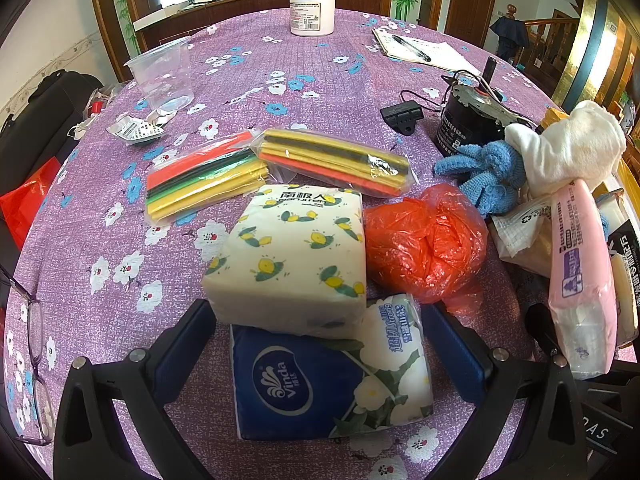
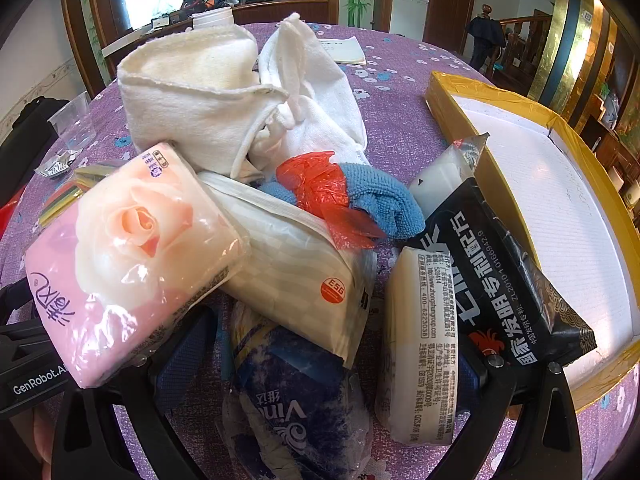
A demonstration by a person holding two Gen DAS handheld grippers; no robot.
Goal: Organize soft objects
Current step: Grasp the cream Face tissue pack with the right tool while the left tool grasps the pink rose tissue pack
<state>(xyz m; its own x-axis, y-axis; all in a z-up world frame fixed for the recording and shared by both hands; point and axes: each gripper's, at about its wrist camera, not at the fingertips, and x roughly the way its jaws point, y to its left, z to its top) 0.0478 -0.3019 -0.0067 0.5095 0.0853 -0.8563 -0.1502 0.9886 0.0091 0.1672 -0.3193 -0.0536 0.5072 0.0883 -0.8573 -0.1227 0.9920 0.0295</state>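
Observation:
In the left wrist view my left gripper (image 1: 320, 344) is open, its jaws either side of a blue Vinda tissue pack (image 1: 320, 384) on the purple tablecloth. A bee-print tissue pack (image 1: 292, 260) lies partly on top of it. Behind are two sponge-cloth packs (image 1: 276, 168), a red plastic bag (image 1: 424, 240), a blue cloth (image 1: 484, 172), a white towel (image 1: 560, 144) and a pink pack (image 1: 580, 276). In the right wrist view my right gripper (image 2: 332, 364) is open around a blue Vinda pack (image 2: 296, 408), beside a rose-print pink pack (image 2: 132, 256), a white ESG pack (image 2: 296, 264) and a black pack (image 2: 504, 280).
A yellow-taped box with a white inside (image 2: 552, 184) stands at the right. On the far table are a clear plastic cup (image 1: 164, 72), a white jar (image 1: 312, 10), a notepad with a pen (image 1: 416, 50), a black motor with wires (image 1: 468, 120) and glasses (image 1: 32, 360) at the left edge.

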